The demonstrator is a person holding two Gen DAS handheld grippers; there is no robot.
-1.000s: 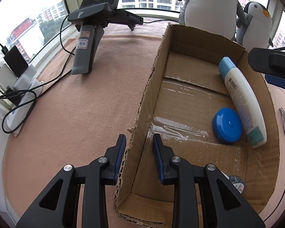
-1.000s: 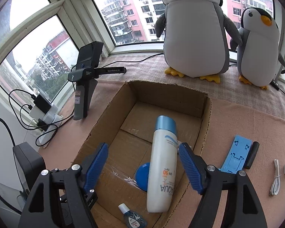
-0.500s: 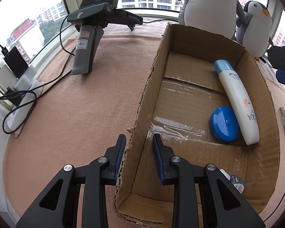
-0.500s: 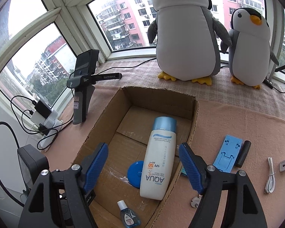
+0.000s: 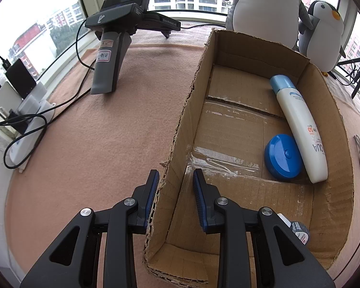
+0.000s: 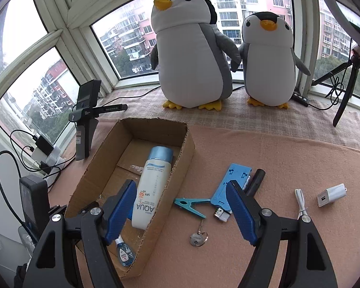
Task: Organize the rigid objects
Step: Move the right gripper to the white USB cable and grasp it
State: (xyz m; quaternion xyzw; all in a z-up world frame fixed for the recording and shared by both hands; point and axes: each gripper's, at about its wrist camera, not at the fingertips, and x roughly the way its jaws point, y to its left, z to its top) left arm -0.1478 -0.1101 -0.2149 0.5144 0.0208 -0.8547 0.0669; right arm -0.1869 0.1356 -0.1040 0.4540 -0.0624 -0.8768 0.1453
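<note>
A cardboard box (image 5: 228, 124) lies open on the pink cloth. My left gripper (image 5: 176, 180) is shut on its near left wall, one pad on each side. Inside lie a white sunscreen bottle (image 5: 302, 129), a round blue tin (image 5: 283, 159) and a small bottle (image 5: 298, 231). My right gripper (image 6: 180, 184) hovers open and empty over the box's right wall (image 6: 180, 165). On the cloth beyond it lie a teal clothespin (image 6: 190, 205), a key (image 6: 198, 236), a blue plastic stand (image 6: 232, 182), a black cylinder (image 6: 256, 181) and a small USB plug (image 6: 222, 213).
A white cable (image 6: 301, 204) and a charger (image 6: 331, 194) lie at the right. Two plush penguins (image 6: 192, 55) stand at the window behind the box. A spare gripper (image 5: 117, 48) and a power strip (image 5: 28, 120) with cables sit at the left. A tripod leg (image 6: 345, 91) stands back right.
My right gripper has drawn back and to the right, away from above the box and out of the left wrist view. The sunscreen bottle has settled on the box floor. My left gripper has not moved.
</note>
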